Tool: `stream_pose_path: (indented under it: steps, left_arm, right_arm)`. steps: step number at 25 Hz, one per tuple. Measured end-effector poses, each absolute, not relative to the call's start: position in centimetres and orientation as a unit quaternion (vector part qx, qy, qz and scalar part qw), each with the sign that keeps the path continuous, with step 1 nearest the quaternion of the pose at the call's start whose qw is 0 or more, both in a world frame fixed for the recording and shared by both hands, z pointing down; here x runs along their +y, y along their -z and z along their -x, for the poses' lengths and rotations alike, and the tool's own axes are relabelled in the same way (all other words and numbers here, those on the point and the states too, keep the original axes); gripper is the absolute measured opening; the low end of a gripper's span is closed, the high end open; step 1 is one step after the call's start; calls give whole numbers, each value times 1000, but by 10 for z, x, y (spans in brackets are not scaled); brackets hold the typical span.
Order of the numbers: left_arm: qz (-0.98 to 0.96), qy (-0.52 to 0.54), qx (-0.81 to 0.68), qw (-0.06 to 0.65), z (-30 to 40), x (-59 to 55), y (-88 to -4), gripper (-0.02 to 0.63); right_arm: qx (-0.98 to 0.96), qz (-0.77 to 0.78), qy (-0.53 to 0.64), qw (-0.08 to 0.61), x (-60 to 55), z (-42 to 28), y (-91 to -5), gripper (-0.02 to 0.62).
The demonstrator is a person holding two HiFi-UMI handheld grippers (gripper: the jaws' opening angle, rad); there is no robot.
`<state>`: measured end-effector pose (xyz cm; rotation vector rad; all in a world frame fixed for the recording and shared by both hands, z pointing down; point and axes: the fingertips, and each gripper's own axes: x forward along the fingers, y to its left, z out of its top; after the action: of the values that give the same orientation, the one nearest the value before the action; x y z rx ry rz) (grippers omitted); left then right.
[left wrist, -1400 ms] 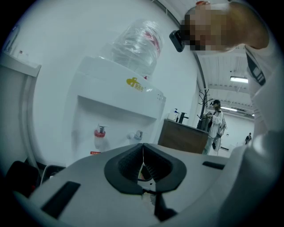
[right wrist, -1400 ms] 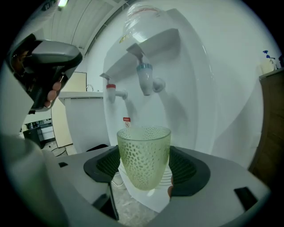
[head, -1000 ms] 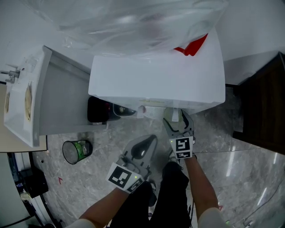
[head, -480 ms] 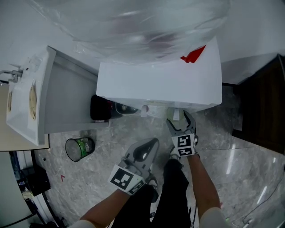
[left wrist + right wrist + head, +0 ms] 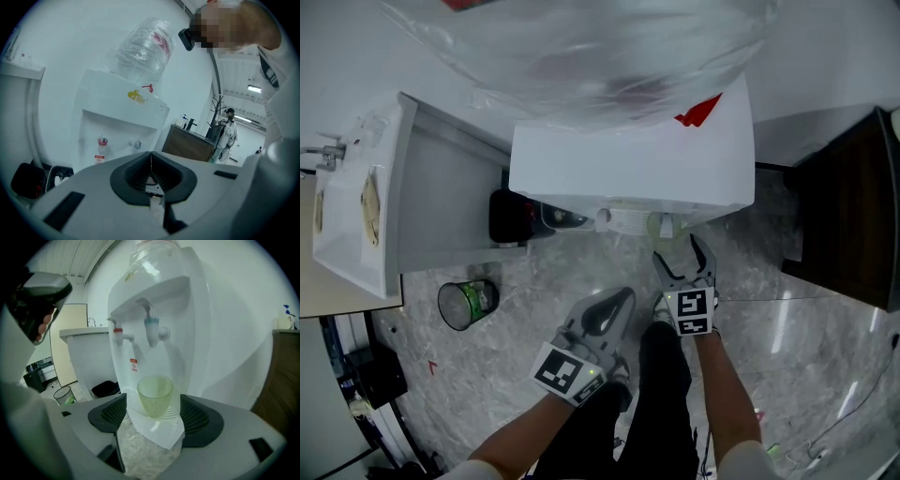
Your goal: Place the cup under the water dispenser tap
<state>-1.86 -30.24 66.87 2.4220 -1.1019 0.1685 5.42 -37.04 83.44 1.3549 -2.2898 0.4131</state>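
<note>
A pale green translucent cup (image 5: 154, 394) stands upright on the drip tray (image 5: 132, 405) of the white water dispenser (image 5: 187, 310), below the blue tap (image 5: 152, 326). In the head view the cup (image 5: 662, 225) shows just under the dispenser's (image 5: 628, 169) front edge. My right gripper (image 5: 154, 423) is open, with its jaws on either side of the cup's line but short of it and not touching. The same gripper (image 5: 680, 253) points at the dispenser in the head view. My left gripper (image 5: 614, 305) hangs lower left, shut and empty, its jaws (image 5: 151, 157) meeting at the tips.
A red tap (image 5: 117, 333) sits left of the blue one. A large water bottle (image 5: 581, 37) tops the dispenser. A black object (image 5: 511, 217) lies beside its base, a mesh bin (image 5: 467, 303) stands on the marble floor, a white cabinet (image 5: 356, 206) is left and a dark cabinet (image 5: 853, 216) right.
My right gripper has drawn back from the dispenser toward me, and the cup stays on the tray beyond its tips. The left gripper has barely moved.
</note>
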Motion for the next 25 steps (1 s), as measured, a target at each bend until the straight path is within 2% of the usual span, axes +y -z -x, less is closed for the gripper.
stream_pose_path:
  steps: [7, 8, 10, 12, 20, 25]
  left_arm:
    - [-888, -66, -388, 238, 12, -278, -603, 6]
    - [-889, -69, -386, 236, 11, -273, -590, 6]
    - [-892, -70, -380, 232, 10, -260, -562, 6]
    - [-896, -67, -375, 229, 10, -245, -530, 6]
    - [-899, -60, -376, 218, 22, -190, -423, 6]
    - [-908, -60, -364, 197, 19, -158, -373, 6]
  right_arm:
    - [-836, -499, -143, 177, -320, -43, -690, 312]
    - [-835, -505, -140, 168, -312, -43, -665, 270]
    - [-833, -515, -133, 151, -296, -43, -616, 120]
    - [-833, -519, -134, 136, -279, -41, -569, 80]
    - [-834, -526, -127, 106, -213, -28, -437, 19]
    - [-840, -519, -121, 104, -182, -20, -390, 17]
